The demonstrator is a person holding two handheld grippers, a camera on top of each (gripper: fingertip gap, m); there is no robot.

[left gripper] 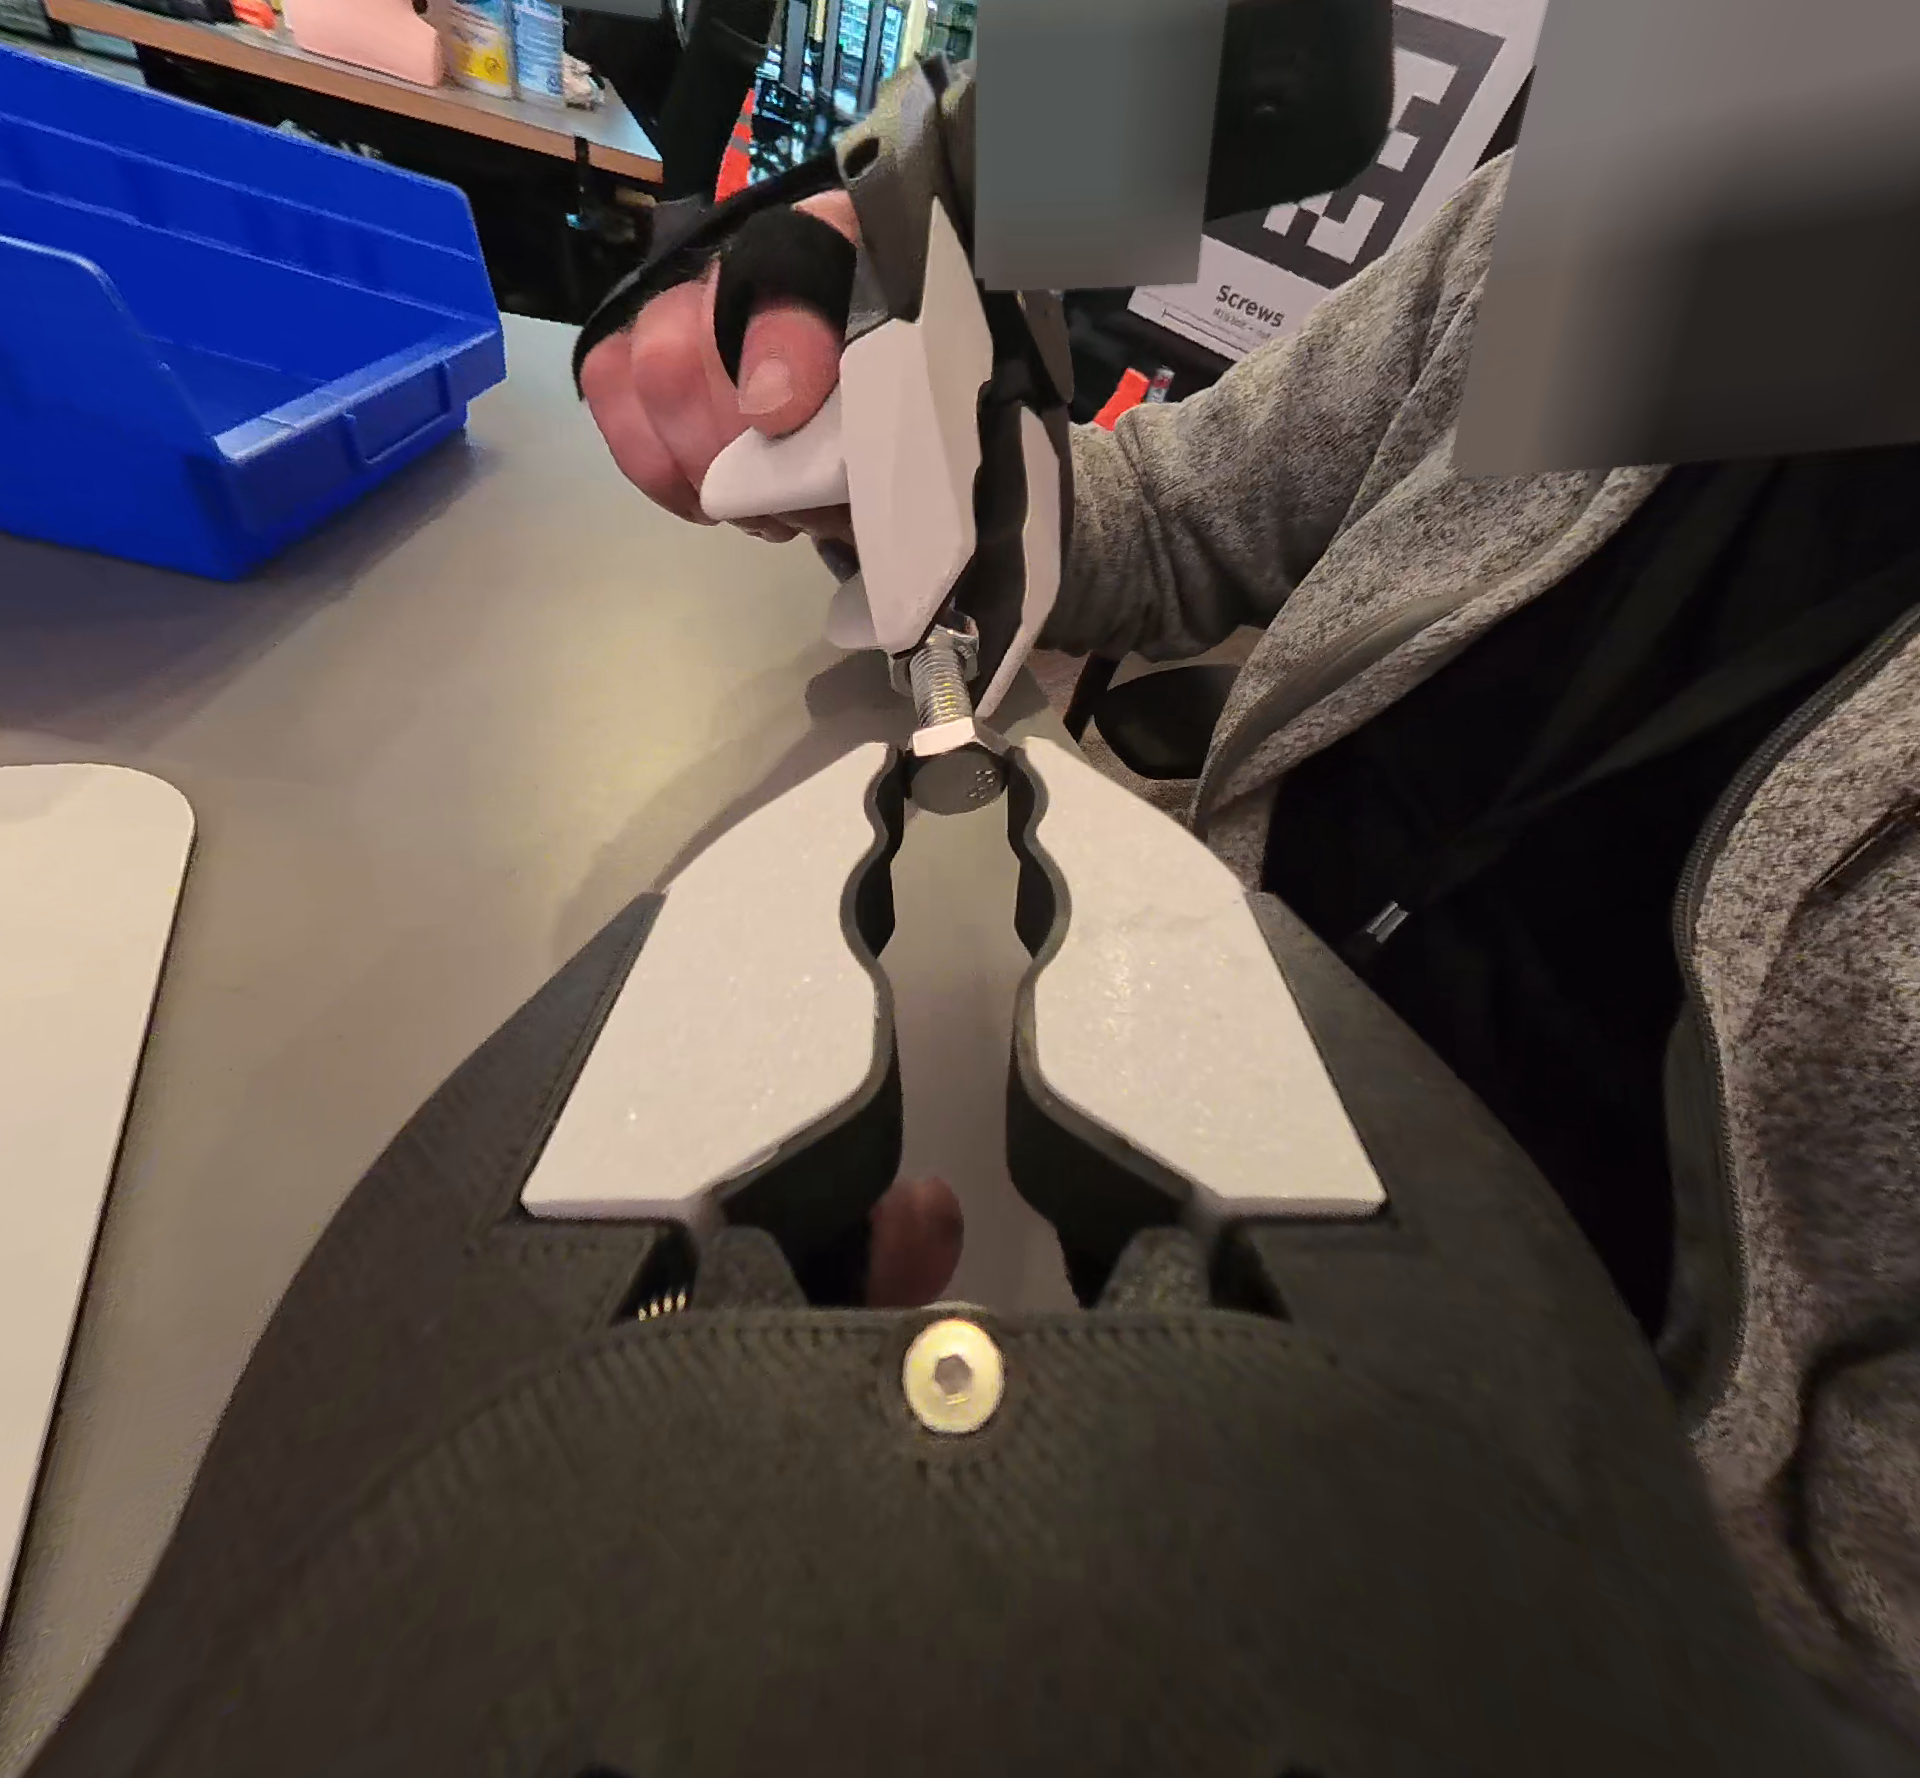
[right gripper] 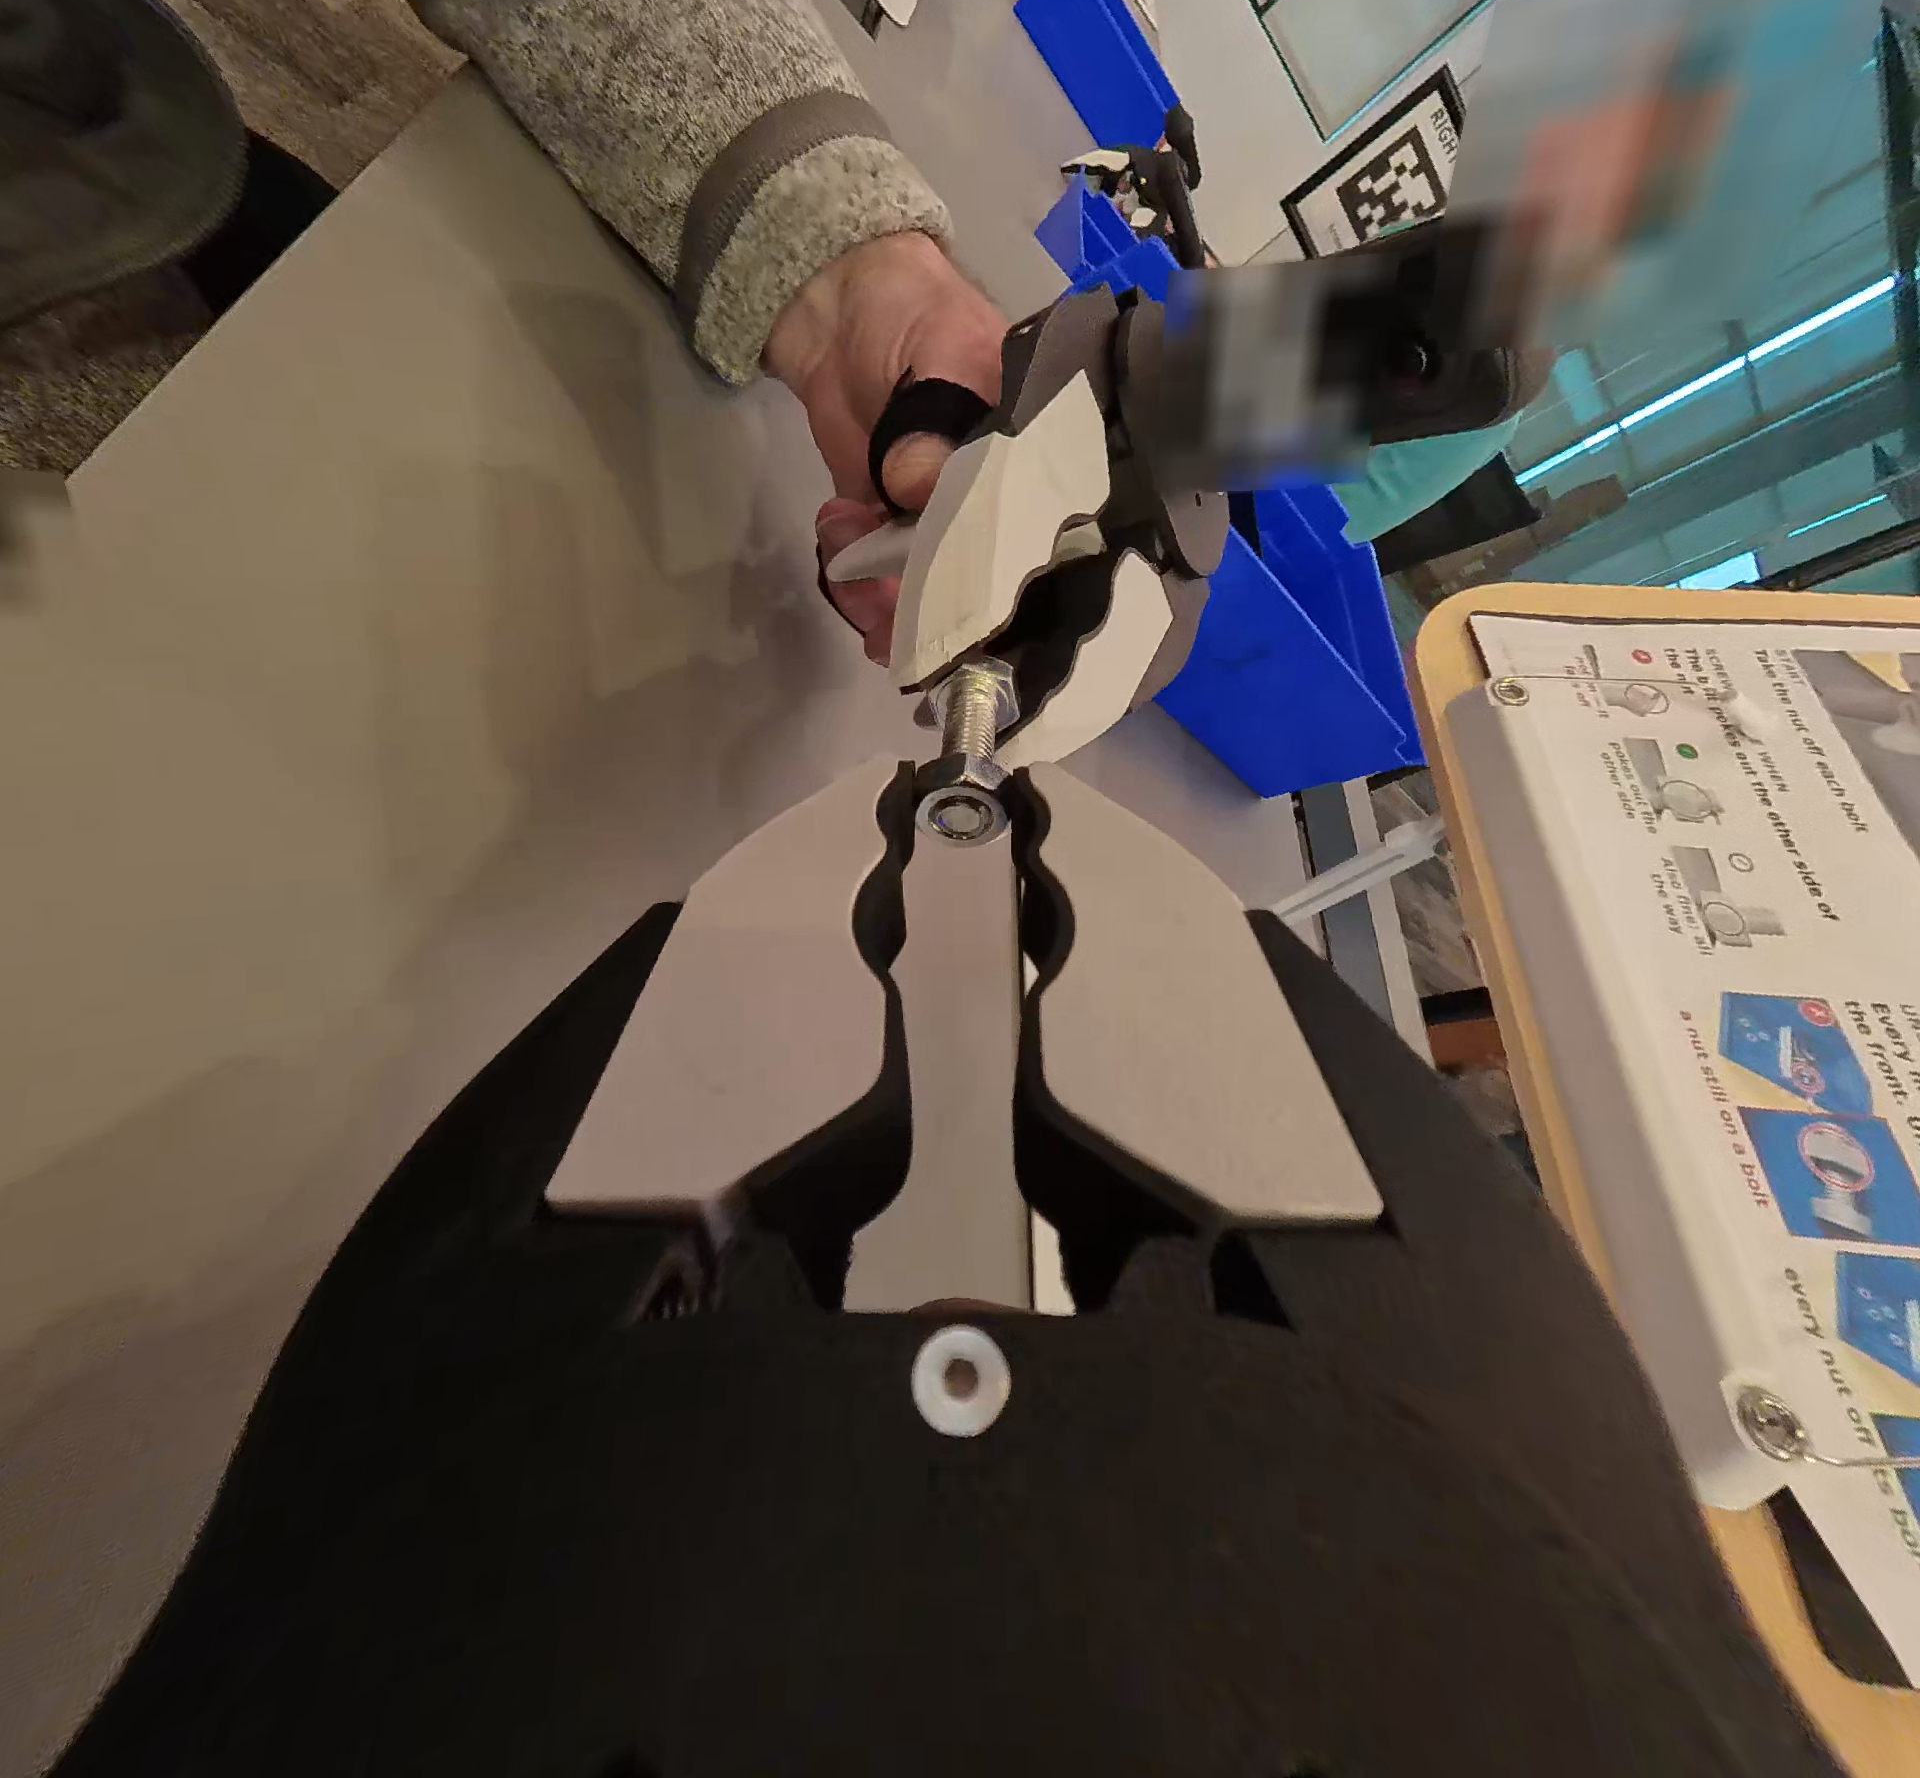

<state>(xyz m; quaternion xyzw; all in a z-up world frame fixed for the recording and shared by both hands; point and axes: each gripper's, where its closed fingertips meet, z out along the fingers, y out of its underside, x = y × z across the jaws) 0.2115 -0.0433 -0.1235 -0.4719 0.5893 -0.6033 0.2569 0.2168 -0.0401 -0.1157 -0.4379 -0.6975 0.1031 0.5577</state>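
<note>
Two grippers meet tip to tip above the grey surface (left gripper: 416, 689), joined by a single silver hex bolt (left gripper: 938, 689) with a nut on its thread. The left gripper (left gripper: 951, 783) is closed on the bolt's hex head, its dark wavy pads pressing the head from both sides at the very tips. The right gripper (right gripper: 961, 809) is clamped on the hex nut (right gripper: 961, 798) at the threaded end, with the shaft running straight away from it into the other gripper's tips. Each is held by a hand (left gripper: 717, 398) with a black strap over the fingers, coming out of a grey knit sleeve (left gripper: 1299, 461). A blue plastic bin (left gripper: 208, 326) stands on the surface to the left gripper's left, well apart from the bolt. Beside the right gripper, a wooden board (right gripper: 1475, 897) carries a printed instruction sheet (right gripper: 1704, 949) under a white clip.
</note>
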